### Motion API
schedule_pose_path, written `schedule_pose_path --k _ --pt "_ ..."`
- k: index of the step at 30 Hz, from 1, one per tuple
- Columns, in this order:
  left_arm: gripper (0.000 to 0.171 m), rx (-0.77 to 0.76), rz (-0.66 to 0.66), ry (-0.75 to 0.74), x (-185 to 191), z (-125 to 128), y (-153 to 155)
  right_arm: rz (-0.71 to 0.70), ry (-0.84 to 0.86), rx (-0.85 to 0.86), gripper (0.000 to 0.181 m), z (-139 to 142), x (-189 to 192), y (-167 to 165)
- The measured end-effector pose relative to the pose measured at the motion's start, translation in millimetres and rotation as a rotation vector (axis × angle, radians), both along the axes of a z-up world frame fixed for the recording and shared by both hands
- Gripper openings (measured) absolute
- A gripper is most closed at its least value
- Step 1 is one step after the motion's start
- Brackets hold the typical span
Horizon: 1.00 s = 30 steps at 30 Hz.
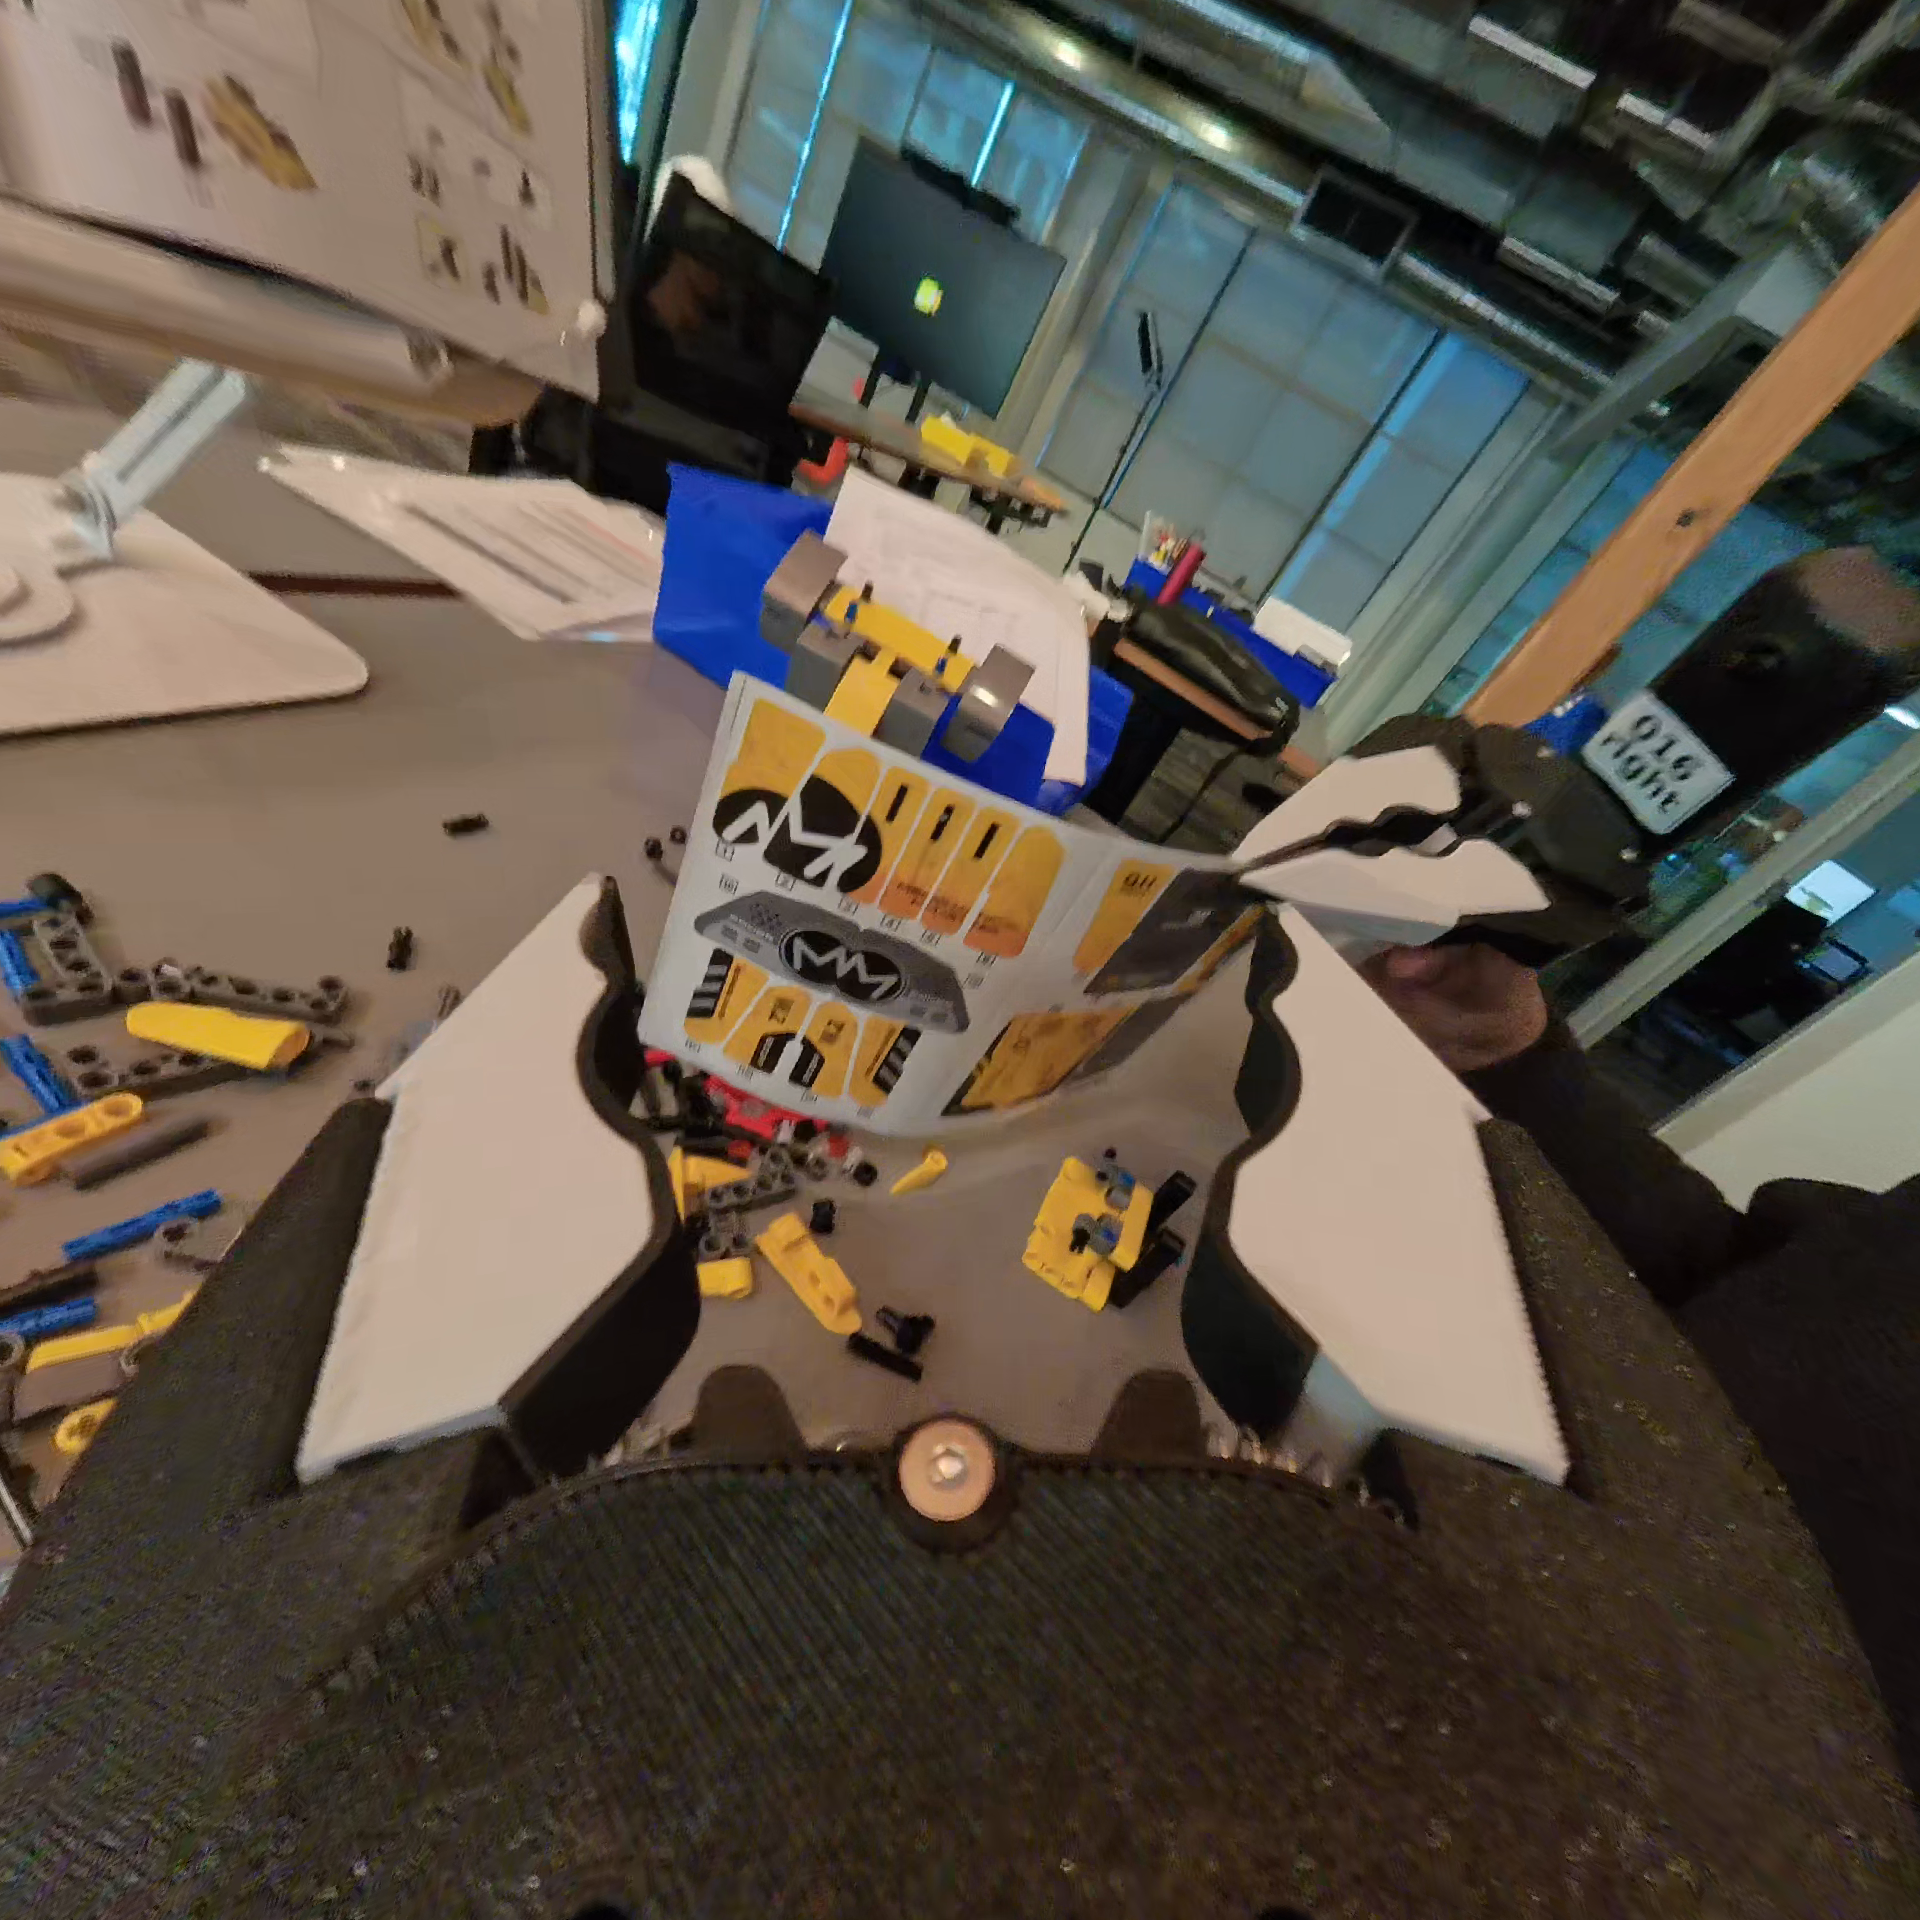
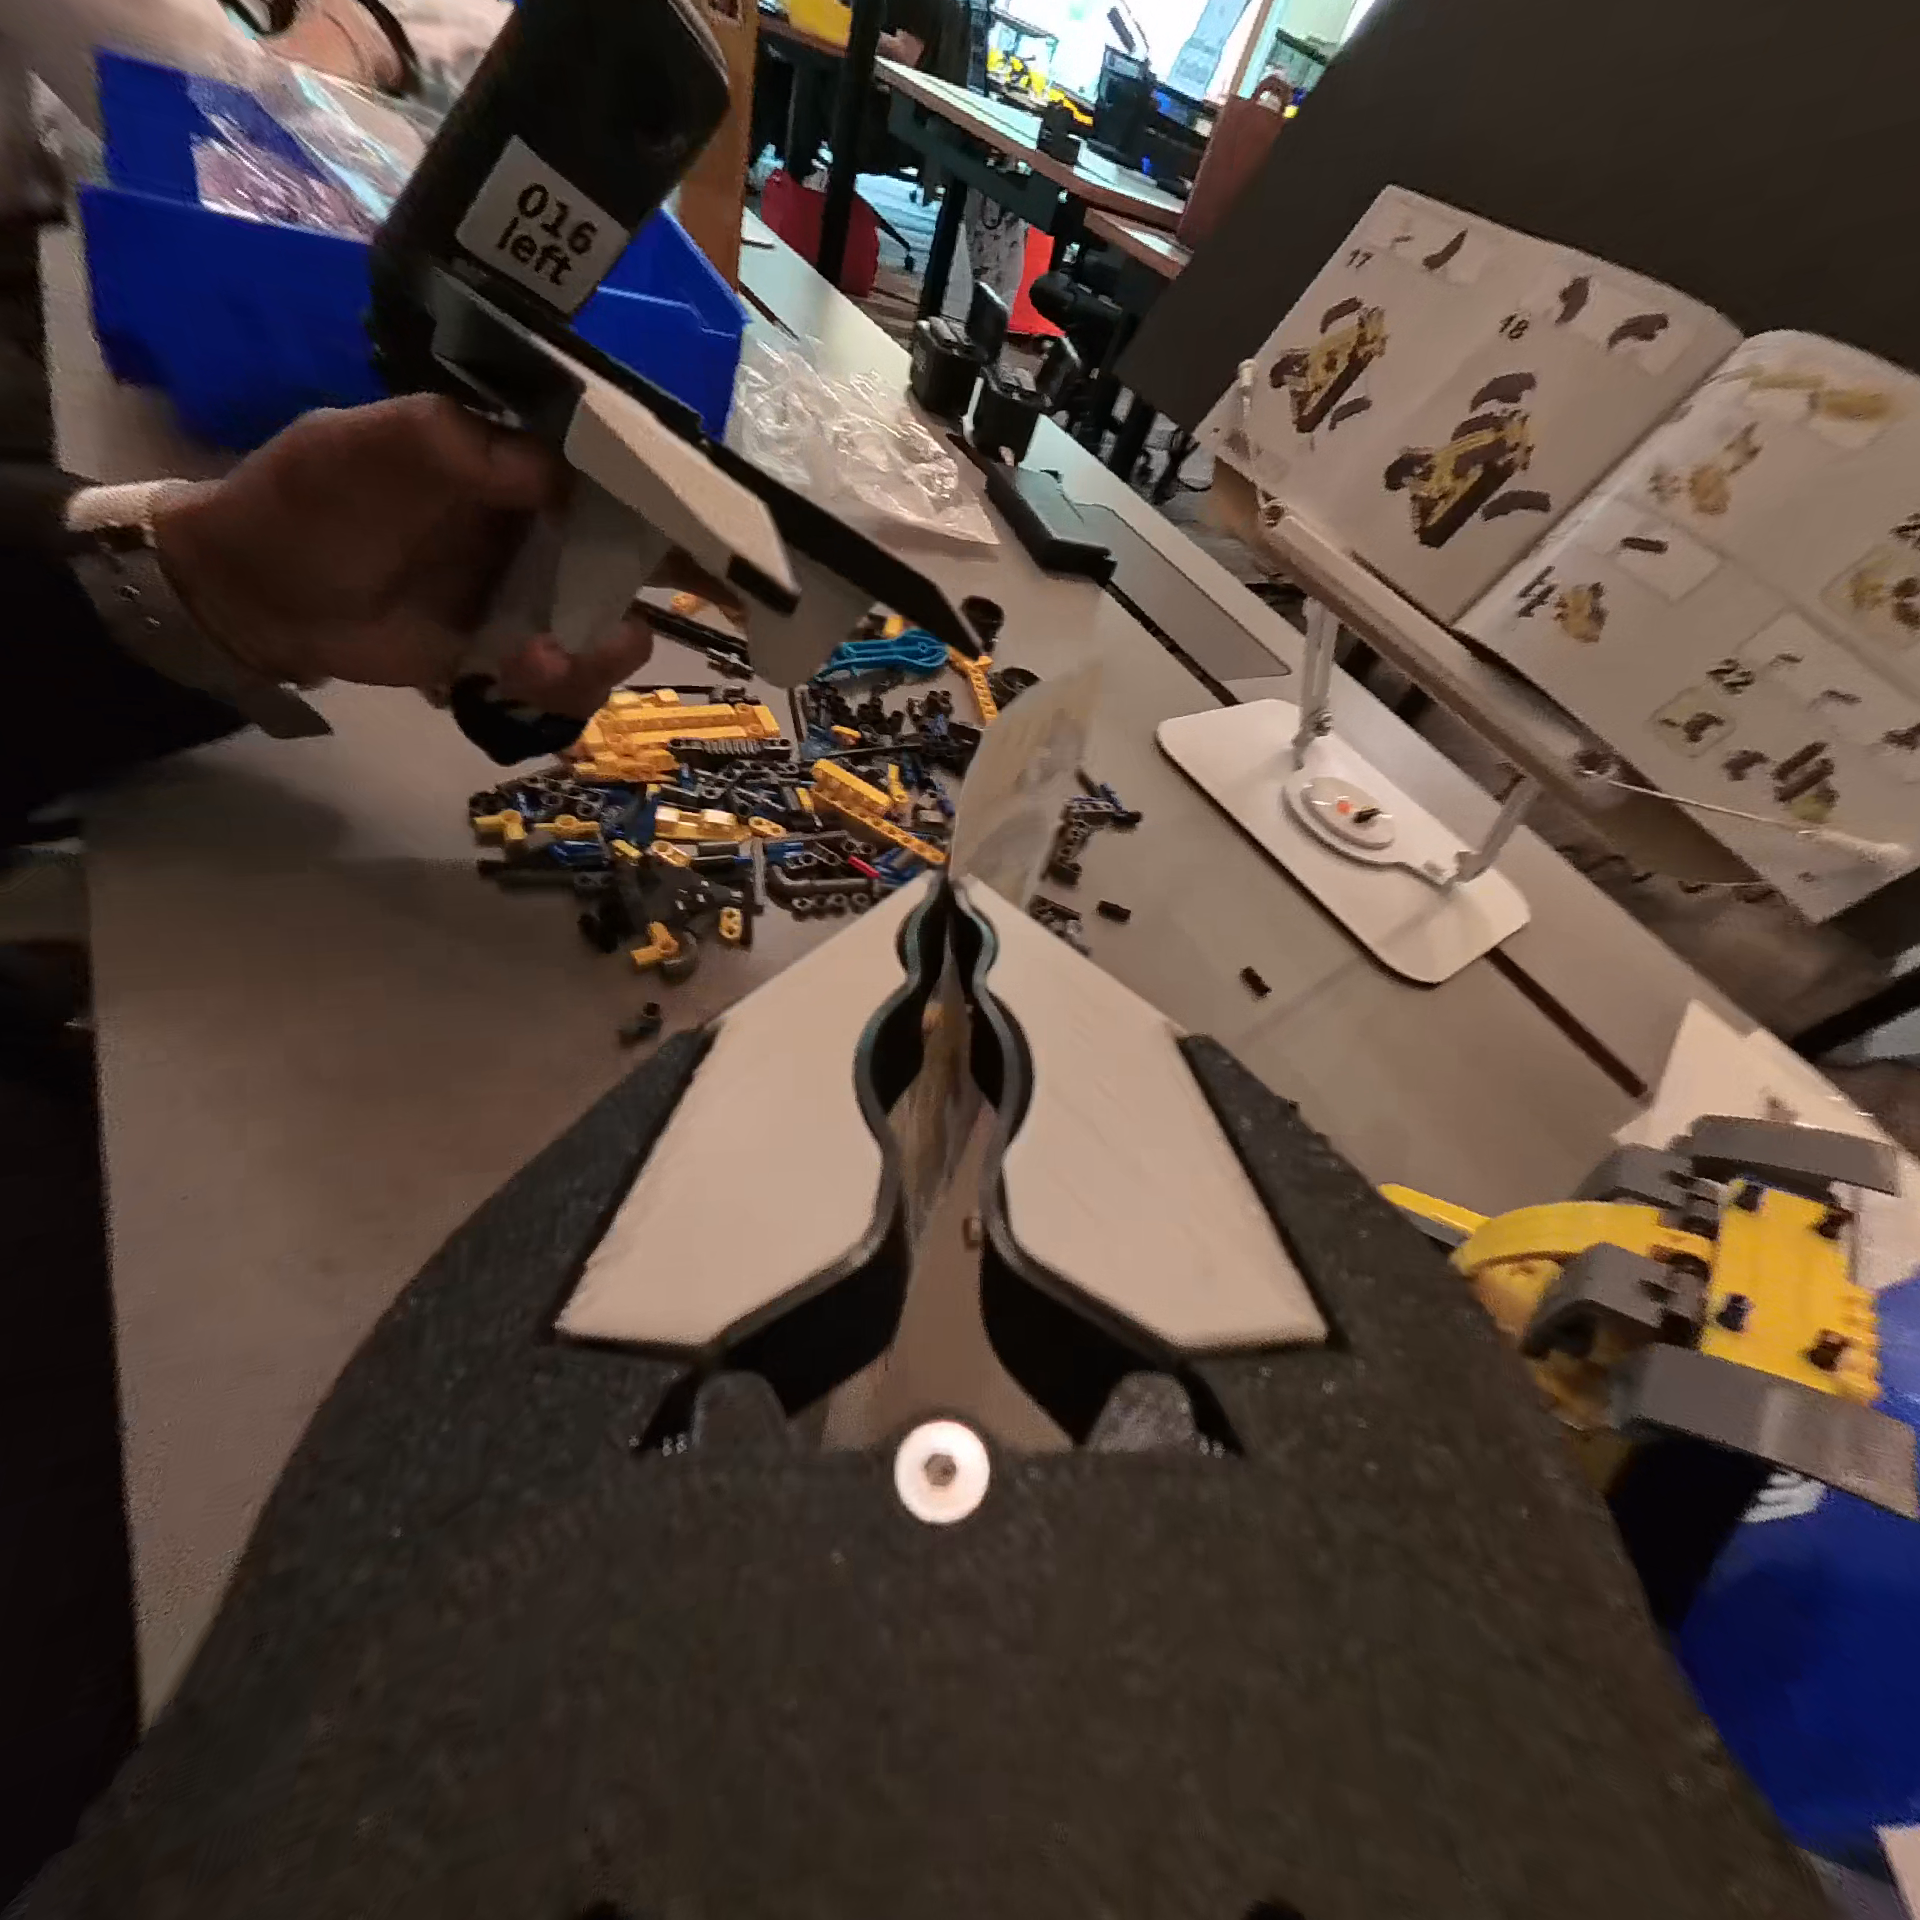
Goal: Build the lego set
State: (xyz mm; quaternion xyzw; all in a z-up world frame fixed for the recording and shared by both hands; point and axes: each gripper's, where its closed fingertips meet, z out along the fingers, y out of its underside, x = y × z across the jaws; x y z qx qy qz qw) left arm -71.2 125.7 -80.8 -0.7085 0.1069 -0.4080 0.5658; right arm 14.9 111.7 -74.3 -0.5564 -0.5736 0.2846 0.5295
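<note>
A curled sticker sheet [image 1: 883,935] with yellow, black and grey decals hangs in the air above the table. My right gripper [image 1: 1247,868] is shut on its right edge; in the right wrist view the sheet [image 2: 1023,779] shows edge-on, pinched between the closed fingers of that gripper [image 2: 945,883]. My left gripper [image 1: 935,935] is open and empty, its fingers either side of the sheet without touching it. It also shows in the right wrist view [image 2: 914,613], held by a hand above the brick pile.
Loose yellow, blue and black building-toy parts [image 1: 156,1091] [image 2: 727,800] lie scattered on the grey table. A yellow and grey part-built model [image 1: 894,655] [image 2: 1704,1268] sits on a blue bin [image 1: 727,561]. An instruction booklet on a white stand [image 2: 1340,831] stands beside.
</note>
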Motion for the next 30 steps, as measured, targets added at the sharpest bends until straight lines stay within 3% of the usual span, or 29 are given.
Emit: schedule_pose_path --k 5,9,13,16,19,24,28,30 --pt "0.114 -0.013 0.016 -0.016 -2 -9 4 0.046 0.058 -0.039 0.000 8 -6 -2" --pt "0.112 0.025 0.130 0.008 -45 3 -7 0.156 0.190 -0.055 0.000 41 -21 -29" --pt "0.109 0.045 0.220 0.055 -108 17 -53 0.278 0.228 -0.070 0.000 57 -47 -64" --pt "0.087 0.105 0.314 0.145 -152 25 -100 0.363 0.243 -0.108 0.000 64 -72 -89" --pt "0.085 0.135 0.439 0.191 -189 29 -140 0.423 0.265 -0.157 0.000 67 -98 -113" --pt "0.085 0.143 0.532 0.136 -224 26 -184 0.491 0.225 -0.196 0.000 54 -145 -149" --pt "0.083 0.157 0.530 0.044 -225 12 -207 0.473 0.101 -0.219 0.000 15 -177 -158" --pt "0.095 0.151 0.612 0.018 -231 2 -212 0.442 0.045 -0.233 0.000 -6 -186 -156"
